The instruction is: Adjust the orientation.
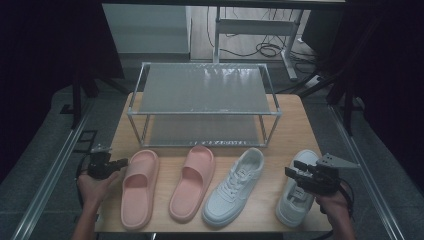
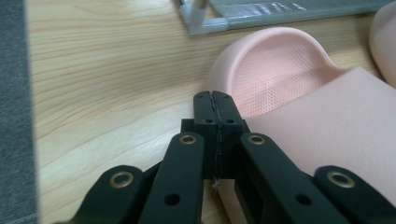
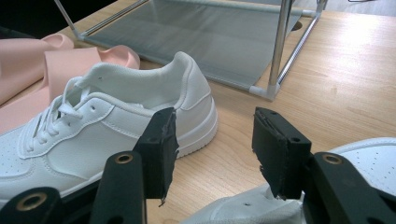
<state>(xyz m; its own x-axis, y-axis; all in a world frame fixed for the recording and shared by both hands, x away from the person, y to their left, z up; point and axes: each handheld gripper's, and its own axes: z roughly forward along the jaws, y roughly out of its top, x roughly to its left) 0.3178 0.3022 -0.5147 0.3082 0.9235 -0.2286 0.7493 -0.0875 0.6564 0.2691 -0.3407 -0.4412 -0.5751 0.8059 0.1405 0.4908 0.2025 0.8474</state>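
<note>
Two pink slides [image 1: 137, 187] [image 1: 192, 182] and two white sneakers [image 1: 232, 187] [image 1: 292, 206] lie in a row along the table's front. My left gripper [image 1: 121, 162] is shut with nothing in it, its tips just left of the outer slide. In the left gripper view the shut jaws [image 2: 215, 100] sit against that slide's [image 2: 280, 74] rim. My right gripper [image 1: 294, 168] hovers open over the rightmost sneaker. In the right gripper view its open jaws [image 3: 215, 140] frame bare wood, with the other sneaker's heel [image 3: 187, 93] to the left and the near sneaker [image 3: 369, 154] below.
A two-tier metal shoe rack [image 1: 202, 90] with grey mesh shelves stands behind the shoes on the wooden table [image 1: 295, 120]. Its lower shelf [image 3: 210, 32] and corner post lie just beyond the sneakers. Bare wood lies right of the rack. Cables run across the floor behind.
</note>
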